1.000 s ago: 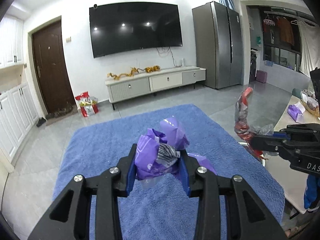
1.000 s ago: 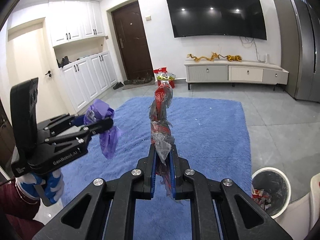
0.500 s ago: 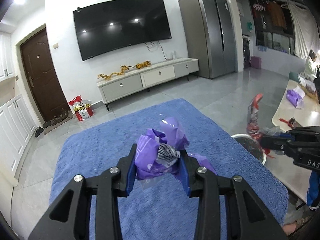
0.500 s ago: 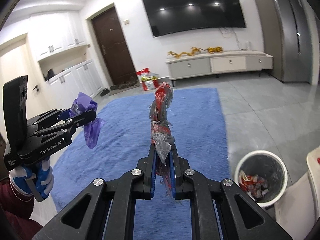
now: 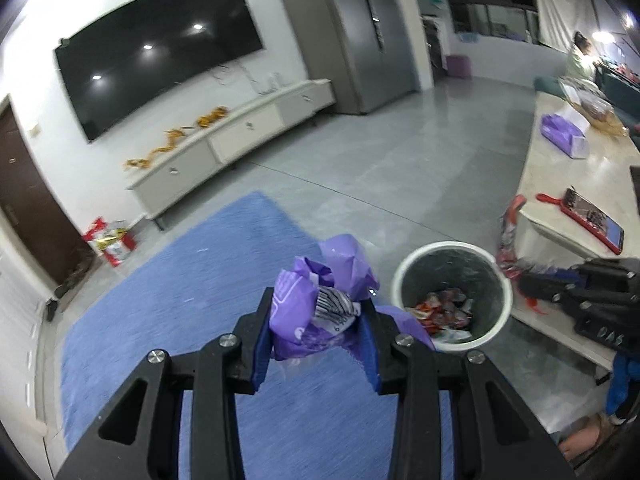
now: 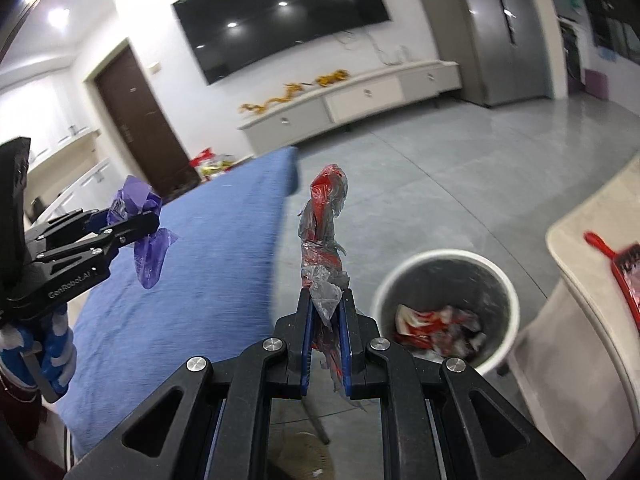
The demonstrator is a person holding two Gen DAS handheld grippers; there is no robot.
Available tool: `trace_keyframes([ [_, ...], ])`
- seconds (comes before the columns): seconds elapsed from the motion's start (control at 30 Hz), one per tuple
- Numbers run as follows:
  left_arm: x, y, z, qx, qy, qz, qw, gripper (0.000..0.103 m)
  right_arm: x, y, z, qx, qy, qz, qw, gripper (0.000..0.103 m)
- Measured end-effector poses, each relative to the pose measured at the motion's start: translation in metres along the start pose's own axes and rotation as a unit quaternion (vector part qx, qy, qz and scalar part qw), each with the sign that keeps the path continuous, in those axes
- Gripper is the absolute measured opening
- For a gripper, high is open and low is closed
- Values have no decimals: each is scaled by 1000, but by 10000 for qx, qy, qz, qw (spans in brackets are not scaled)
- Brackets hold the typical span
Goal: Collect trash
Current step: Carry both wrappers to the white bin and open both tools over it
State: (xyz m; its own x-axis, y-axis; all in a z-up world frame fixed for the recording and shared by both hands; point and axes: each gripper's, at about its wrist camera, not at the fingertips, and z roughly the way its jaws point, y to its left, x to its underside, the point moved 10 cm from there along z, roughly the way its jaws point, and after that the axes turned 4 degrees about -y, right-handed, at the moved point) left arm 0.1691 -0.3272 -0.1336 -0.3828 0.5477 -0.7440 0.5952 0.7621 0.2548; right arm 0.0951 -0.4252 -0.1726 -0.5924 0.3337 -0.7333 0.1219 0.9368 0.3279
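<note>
White bin, table beside, blurry rug.

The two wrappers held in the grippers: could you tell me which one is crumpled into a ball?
The purple wrapper in the left gripper; the red wrapper in the right gripper stands as a long twisted strip.

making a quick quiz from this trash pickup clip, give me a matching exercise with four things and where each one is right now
Things:
1. purple wrapper
2. red wrapper
3. white bin
4. red phone

Places:
A. lying on the pale table
B. pinched in the right gripper
C. standing on the grey floor beside the table, trash already inside
D. clamped in the left gripper

Pairs: 1-D, 2-B, 3-C, 4-A
</note>
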Motion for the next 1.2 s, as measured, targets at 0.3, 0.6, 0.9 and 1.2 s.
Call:
trace_keyframes([
  [0.3, -31, -75, 96, 893, 632, -208, 9938, 38, 13, -94, 63, 621, 443, 489, 9959, 12],
  [0.6, -32, -112, 161, 1265, 1023, -555, 9851, 49, 22, -144, 107, 1229, 761, 610, 9876, 15],
  [0.9, -31, -99, 153, 1336, 907, -811, 9835, 62, 25, -140, 105, 1382, 709, 526, 9865, 48],
  [1.2, -26, -61, 85, 1062, 469, -893, 9892, 63, 12, -106, 43, 1409, 465, 302, 9885, 53],
])
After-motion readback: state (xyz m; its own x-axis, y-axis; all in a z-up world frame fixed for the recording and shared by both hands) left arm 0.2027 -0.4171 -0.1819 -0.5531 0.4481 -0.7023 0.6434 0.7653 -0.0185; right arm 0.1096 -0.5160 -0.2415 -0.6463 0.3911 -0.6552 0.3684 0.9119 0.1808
